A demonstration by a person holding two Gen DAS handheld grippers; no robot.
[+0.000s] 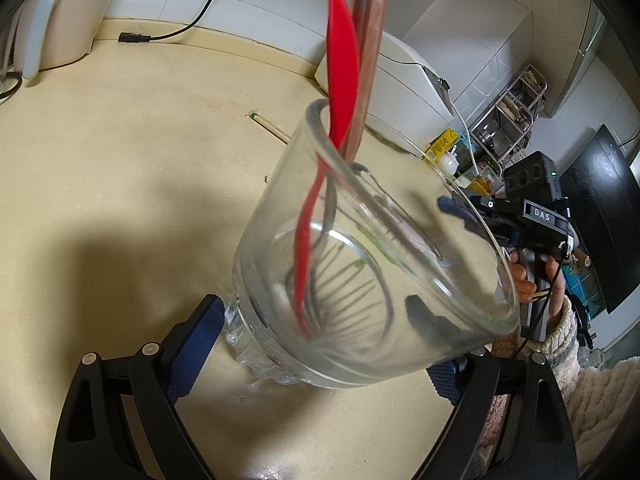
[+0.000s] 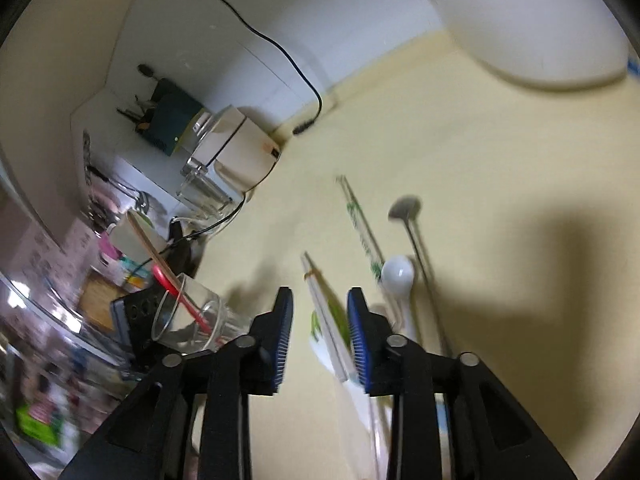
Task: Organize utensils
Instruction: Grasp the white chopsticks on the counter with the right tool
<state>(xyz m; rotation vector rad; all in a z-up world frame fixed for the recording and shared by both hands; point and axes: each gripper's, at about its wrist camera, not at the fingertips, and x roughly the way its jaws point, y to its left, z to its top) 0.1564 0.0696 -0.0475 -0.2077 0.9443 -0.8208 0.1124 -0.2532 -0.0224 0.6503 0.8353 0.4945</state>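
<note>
**Glass cup held, utensils still on the counter**

Here, your left gripper (image 1: 320, 344) clamps the base of a tilted glass cup (image 1: 372, 248), its pads pressed on both sides. Inside lean a red spatula (image 1: 342, 76) and wooden chopsticks (image 1: 370, 40).

Your right gripper (image 2: 320, 336) stands open over paper-wrapped chopsticks (image 2: 324, 312) on the cream countertop (image 2: 460, 140), touching nothing. Just beyond lie a white spoon (image 2: 398, 274), a metal spoon (image 2: 406, 208) and another wrapped pair (image 2: 360, 224).

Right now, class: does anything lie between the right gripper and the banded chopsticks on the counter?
Nothing visible does. The right gripper hangs open directly over the banded chopsticks, which lie in a paper sleeve on the bare counter.
</note>
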